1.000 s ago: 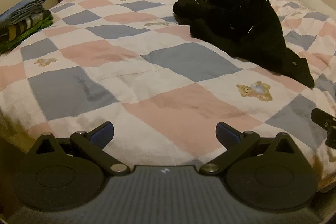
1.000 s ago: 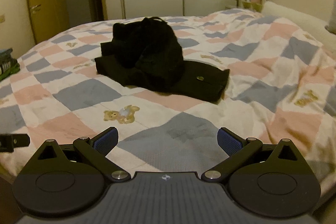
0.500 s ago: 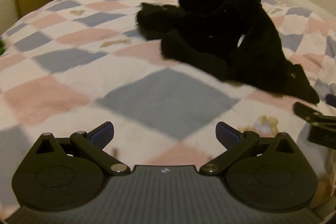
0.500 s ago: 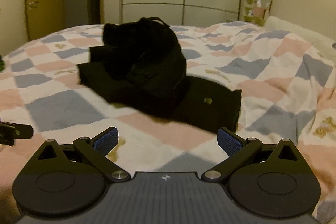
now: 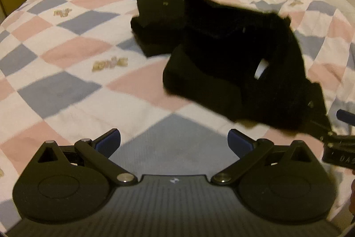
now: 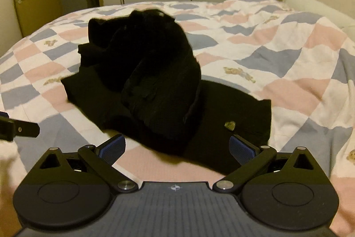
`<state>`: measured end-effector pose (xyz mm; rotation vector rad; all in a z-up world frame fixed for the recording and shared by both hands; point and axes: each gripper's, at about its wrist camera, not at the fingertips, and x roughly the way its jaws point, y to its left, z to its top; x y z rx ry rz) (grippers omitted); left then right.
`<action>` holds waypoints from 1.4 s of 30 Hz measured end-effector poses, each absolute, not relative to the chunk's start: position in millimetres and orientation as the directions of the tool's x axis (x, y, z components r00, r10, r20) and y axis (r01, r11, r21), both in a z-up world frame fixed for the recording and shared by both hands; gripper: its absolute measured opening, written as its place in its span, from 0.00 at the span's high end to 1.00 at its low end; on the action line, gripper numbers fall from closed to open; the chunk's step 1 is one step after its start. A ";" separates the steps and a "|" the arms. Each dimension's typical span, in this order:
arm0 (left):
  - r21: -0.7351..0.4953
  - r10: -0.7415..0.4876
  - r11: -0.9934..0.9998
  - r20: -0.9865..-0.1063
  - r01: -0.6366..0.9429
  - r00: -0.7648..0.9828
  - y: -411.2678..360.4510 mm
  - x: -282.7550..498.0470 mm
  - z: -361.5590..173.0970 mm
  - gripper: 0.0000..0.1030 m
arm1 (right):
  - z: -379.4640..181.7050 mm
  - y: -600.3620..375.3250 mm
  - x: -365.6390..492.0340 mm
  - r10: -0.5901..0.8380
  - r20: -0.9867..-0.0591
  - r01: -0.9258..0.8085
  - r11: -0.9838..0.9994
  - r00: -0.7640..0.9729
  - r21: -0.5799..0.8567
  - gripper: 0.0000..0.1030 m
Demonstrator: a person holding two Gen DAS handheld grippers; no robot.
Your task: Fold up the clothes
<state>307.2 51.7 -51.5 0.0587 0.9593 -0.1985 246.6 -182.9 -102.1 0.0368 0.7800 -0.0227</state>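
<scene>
A crumpled black garment (image 6: 155,86) lies heaped mid-bed (image 6: 299,63), its long axis unclear; both tongs, left (image 5: 174,142) and right (image 6: 177,147), gape empty.

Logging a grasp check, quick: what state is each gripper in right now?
Left gripper: open, holding nothing.
Right gripper: open, holding nothing.

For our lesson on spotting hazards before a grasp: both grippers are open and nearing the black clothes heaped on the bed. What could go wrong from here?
1. The black clothes lie bunched in a heap, so the right gripper may pinch several layers at once.
2. Either gripper may also snag the checked quilt underneath.
3. The left gripper approaches close beside the right; they may collide.
</scene>
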 end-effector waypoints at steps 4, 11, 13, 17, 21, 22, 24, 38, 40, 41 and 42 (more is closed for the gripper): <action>-0.031 -0.143 0.978 -0.814 0.204 0.562 47.8 322.6 -27.1 0.02 | -83.5 -189.7 261.1 0.002 -0.743 0.020 1.000 0.669 0.021 0.05; -0.042 -0.163 0.969 -0.846 0.242 0.507 49.1 352.9 -35.5 0.10 | -92.5 -180.6 283.6 -0.005 -0.777 -0.015 1.000 0.630 -0.019 0.15; -0.044 -0.178 0.961 -0.853 0.272 0.490 50.4 360.5 -44.0 0.10 | -102.8 -170.0 289.9 -0.032 -0.784 -0.027 0.998 0.620 -0.062 0.23; -0.040 -0.204 0.937 -0.870 0.347 0.450 53.6 384.0 -57.8 0.10 | -128.6 -148.5 303.2 -0.141 -0.777 -0.030 0.979 0.613 -0.201 0.40; -0.028 -0.221 0.908 -0.880 0.418 0.421 55.6 411.2 -67.9 0.11 | -152.4 -131.3 314.8 -0.231 -0.773 -0.049 0.946 0.591 -0.320 0.44; -0.024 -0.221 0.903 -0.882 0.429 0.416 55.5 418.1 -69.9 0.11 | -151.5 -131.3 317.2 -0.231 -0.772 -0.042 0.948 0.592 -0.315 0.46; -0.024 -0.224 0.895 -0.888 0.445 0.402 55.2 431.6 -72.5 0.21 | -144.5 -134.7 321.5 -0.213 -0.770 -0.017 0.960 0.601 -0.279 0.58; -0.098 -0.279 0.855 -0.915 0.510 0.292 24.9 463.2 -90.0 0.23 | -91.1 -268.1 380.9 -0.013 -0.740 0.452 0.799 0.673 0.397 0.56; -0.099 -0.281 0.850 -0.916 0.518 0.286 23.5 454.8 -92.6 0.18 | -92.6 -266.8 391.8 -0.003 -0.748 0.453 0.797 0.664 0.399 0.54; -0.088 -0.274 0.848 -0.917 0.523 0.290 22.9 450.5 -92.4 0.16 | -94.0 -267.2 396.8 0.013 -0.753 0.455 0.790 0.658 0.411 0.53; -0.076 -0.267 0.846 -0.918 0.528 0.295 22.2 446.1 -92.2 0.15 | -96.5 -269.7 403.0 0.033 -0.764 0.461 0.780 0.644 0.423 0.53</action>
